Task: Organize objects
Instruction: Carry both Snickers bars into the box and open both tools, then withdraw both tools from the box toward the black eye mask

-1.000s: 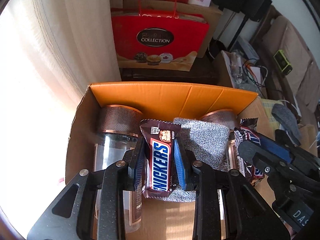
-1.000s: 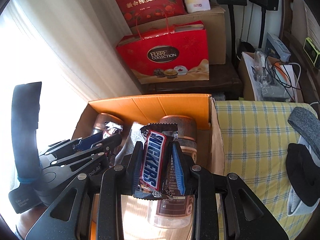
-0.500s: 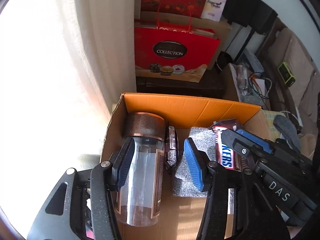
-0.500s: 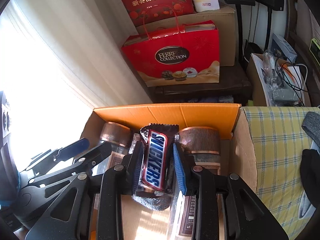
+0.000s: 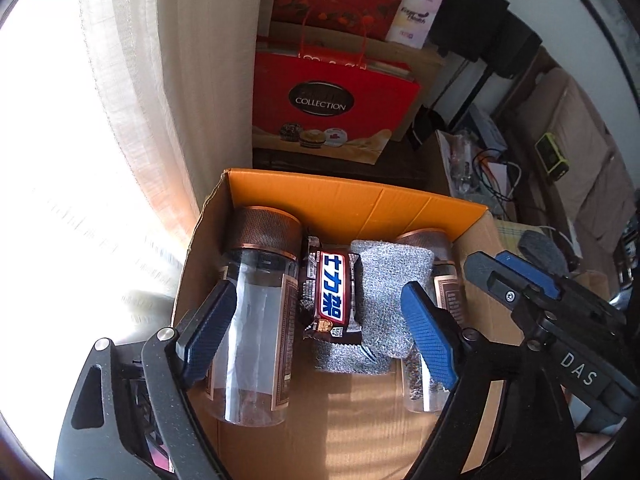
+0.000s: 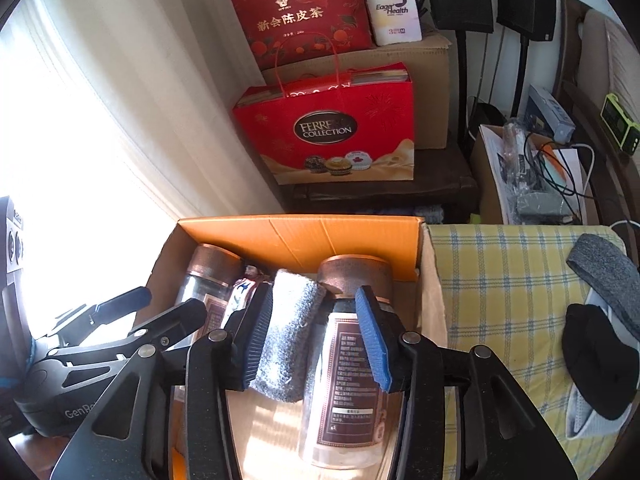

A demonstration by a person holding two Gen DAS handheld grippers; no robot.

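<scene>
Cardboard box [image 5: 352,200] holding 2 jars, a grey sponge [image 5: 384,280] and a chocolate bar [image 5: 334,292] between the left jar [image 5: 256,312] and the sponge. Left tongs [image 5: 316,332] and right tongs [image 6: 316,336] are both opening, gripping nothing. Risk: tongs crowded side by side may collide, or nudge the right jar [image 6: 352,360]. A yellow checked cloth [image 6: 500,280] lies right of the box; a red gift bag [image 6: 328,132] stands beyond.

Ahead of me a red chocolate gift bag [image 6: 326,128] stands on a dark low bench [image 6: 384,192], with a plain brown carton [image 6: 428,80] behind it. On that carton sit a red tea bag [image 6: 300,12] and a tissue pack [image 6: 394,8]. A pale curtain [image 5: 132,92] hangs beside them. To my right lies a yellow checked cloth [image 6: 500,280].
</scene>
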